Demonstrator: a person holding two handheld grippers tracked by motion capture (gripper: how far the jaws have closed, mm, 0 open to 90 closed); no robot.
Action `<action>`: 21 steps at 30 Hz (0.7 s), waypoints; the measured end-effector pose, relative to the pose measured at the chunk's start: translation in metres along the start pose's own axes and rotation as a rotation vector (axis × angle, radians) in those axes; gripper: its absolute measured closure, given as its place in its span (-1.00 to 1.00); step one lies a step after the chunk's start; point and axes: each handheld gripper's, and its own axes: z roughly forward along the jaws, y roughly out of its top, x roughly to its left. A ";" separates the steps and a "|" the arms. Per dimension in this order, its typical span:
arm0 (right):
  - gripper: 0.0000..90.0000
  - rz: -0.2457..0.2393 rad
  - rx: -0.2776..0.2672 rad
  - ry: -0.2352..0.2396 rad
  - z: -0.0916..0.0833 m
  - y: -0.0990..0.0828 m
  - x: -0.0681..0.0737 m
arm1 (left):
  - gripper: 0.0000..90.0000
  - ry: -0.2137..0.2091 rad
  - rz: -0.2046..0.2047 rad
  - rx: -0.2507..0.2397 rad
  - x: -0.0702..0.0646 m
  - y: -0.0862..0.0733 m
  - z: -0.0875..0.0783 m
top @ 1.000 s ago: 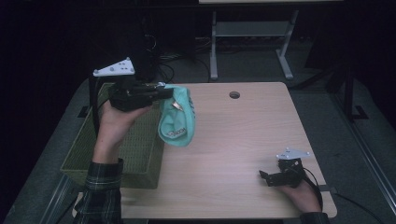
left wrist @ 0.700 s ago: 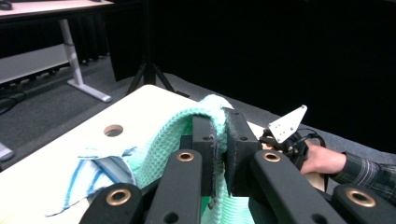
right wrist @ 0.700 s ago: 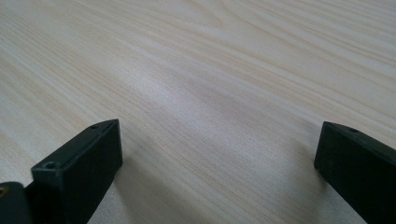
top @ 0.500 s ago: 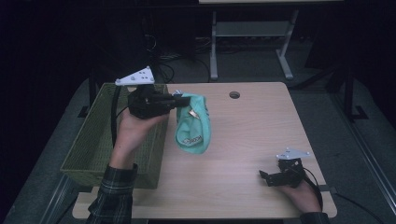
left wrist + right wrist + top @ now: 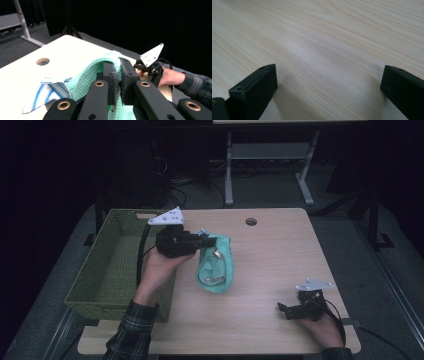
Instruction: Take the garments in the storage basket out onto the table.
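Note:
A mint-green waffle cloth (image 5: 217, 265) hangs from my left gripper (image 5: 204, 240) over the left middle of the wooden table (image 5: 270, 255). Its lower end droops toward the tabletop. In the left gripper view the jaws are shut on a fold of the green cloth (image 5: 100, 72), and a white cloth with blue stripes (image 5: 50, 93) shows beside it. My right gripper (image 5: 287, 310) rests near the table's front right corner. Its jaws stand wide apart (image 5: 327, 82) over bare wood with nothing between them.
A green woven basket (image 5: 107, 265) stands along the table's left edge, just left of my left hand. A round cable hole (image 5: 251, 221) sits at the back middle. Beyond the table are a white desk frame (image 5: 270, 165) and dark floor.
My left gripper has carried the green cloth from over the basket's edge to the right and down, toward the table's middle. The right gripper has stayed where it was.

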 end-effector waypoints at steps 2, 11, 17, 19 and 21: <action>-0.98 0.000 0.000 0.000 0.000 0.000 0.000 | 0.87 -0.003 0.003 0.011 0.000 -0.003 0.006; -0.98 -0.001 0.000 0.000 0.000 0.000 0.000 | 0.87 -0.028 0.007 0.039 -0.003 -0.012 0.026; -0.98 0.000 0.000 0.000 0.000 0.000 0.000 | 0.87 -0.052 0.024 0.075 -0.007 -0.018 0.043; -0.98 0.000 0.000 0.000 0.000 0.000 0.000 | 0.87 -0.059 0.022 0.078 -0.008 -0.021 0.049; -0.99 0.000 0.000 0.000 0.000 0.000 0.000 | 0.87 -0.063 0.028 0.085 -0.009 -0.022 0.053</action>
